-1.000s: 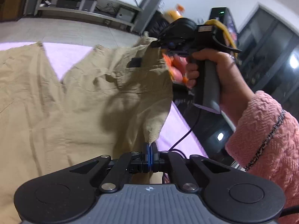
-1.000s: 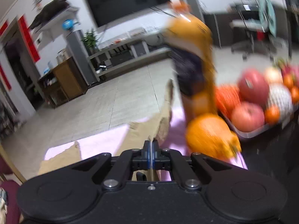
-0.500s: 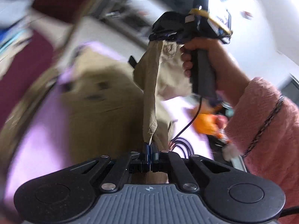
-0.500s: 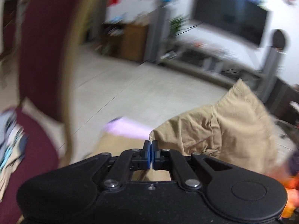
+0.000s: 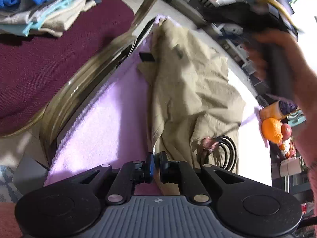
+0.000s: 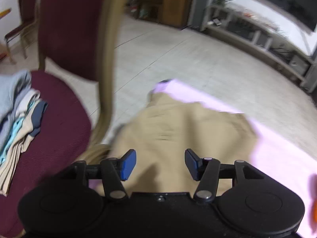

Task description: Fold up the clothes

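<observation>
Khaki cloth fills the near ground in both wrist views. The left gripper [image 5: 156,165] has its blue pads pressed together on a hem of the khaki garment [image 5: 190,83], which trails away from the jaws in a rumpled, partly doubled heap across the lilac towel [image 5: 103,123] that covers the table. The right gripper [image 6: 160,165] hangs over the same garment [image 6: 178,134] with its jaws spread — they have just been opening, and nothing sits between the blue pads [image 6: 128,164], the cloth lying loose below them. A coiled black cable [image 5: 225,150] rests on the garment just past the left gripper. Along the towel's left edge stands a maroon chair [image 5: 49,65] with a brass-coloured frame, a stack of folded clothes [image 5: 45,8] on its seat. At the far right edge of the table lies some orange and red fruit [image 5: 272,129]. Above it, blurred, the person's right hand [image 5: 277,45] grips the handle of its tool — the pink sleeve [image 5: 311,130] runs down the frame's right side. Beyond the table's far edge, pale floor tiles [image 6: 198,55] reach a low shelf unit [image 6: 257,33].
</observation>
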`<action>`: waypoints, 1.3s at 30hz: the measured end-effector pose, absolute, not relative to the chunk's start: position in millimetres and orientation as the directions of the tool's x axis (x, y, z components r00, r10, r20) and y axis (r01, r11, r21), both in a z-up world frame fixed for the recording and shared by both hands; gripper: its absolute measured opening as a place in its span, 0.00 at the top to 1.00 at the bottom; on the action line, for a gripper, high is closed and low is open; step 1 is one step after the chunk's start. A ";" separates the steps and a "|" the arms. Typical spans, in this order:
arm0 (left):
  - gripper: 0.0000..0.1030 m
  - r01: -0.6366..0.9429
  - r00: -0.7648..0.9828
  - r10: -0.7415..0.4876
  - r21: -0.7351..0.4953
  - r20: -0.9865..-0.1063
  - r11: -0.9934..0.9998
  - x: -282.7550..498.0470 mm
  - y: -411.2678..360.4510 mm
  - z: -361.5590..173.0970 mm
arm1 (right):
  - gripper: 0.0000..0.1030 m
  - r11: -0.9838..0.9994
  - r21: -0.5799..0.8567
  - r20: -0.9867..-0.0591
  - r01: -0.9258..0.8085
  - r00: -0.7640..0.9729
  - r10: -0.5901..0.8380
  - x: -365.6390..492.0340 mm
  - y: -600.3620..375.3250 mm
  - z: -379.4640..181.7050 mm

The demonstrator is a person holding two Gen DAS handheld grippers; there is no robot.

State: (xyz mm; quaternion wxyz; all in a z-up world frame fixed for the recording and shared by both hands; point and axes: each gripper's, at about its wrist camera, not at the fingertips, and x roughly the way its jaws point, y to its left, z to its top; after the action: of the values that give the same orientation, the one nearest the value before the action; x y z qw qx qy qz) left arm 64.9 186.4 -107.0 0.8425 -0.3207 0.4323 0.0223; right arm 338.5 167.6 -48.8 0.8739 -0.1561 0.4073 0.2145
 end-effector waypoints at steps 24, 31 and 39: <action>0.61 -0.263 0.722 -0.068 -0.365 -0.688 0.893 330.3 241.8 -94.3 | 0.37 0.957 0.139 -0.713 -0.256 0.644 0.276 438.2 3.7 -64.1; 0.98 -0.209 0.716 -0.003 -0.218 -0.698 0.953 353.1 228.0 -117.8 | 0.76 0.958 0.220 -0.718 -0.181 0.634 0.285 481.5 16.6 -113.0; 1.00 -0.188 0.821 0.127 -0.053 -0.556 0.981 324.1 206.9 -113.7 | 0.98 0.940 -0.132 -0.415 -0.315 0.879 0.236 422.6 61.9 -98.0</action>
State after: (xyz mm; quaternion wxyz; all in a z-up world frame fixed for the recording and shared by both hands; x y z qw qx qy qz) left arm 324.1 206.9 -113.7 0.9528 -0.0529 0.2872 0.0825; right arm 422.6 61.9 -98.0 0.9642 -0.0984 0.2006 0.1429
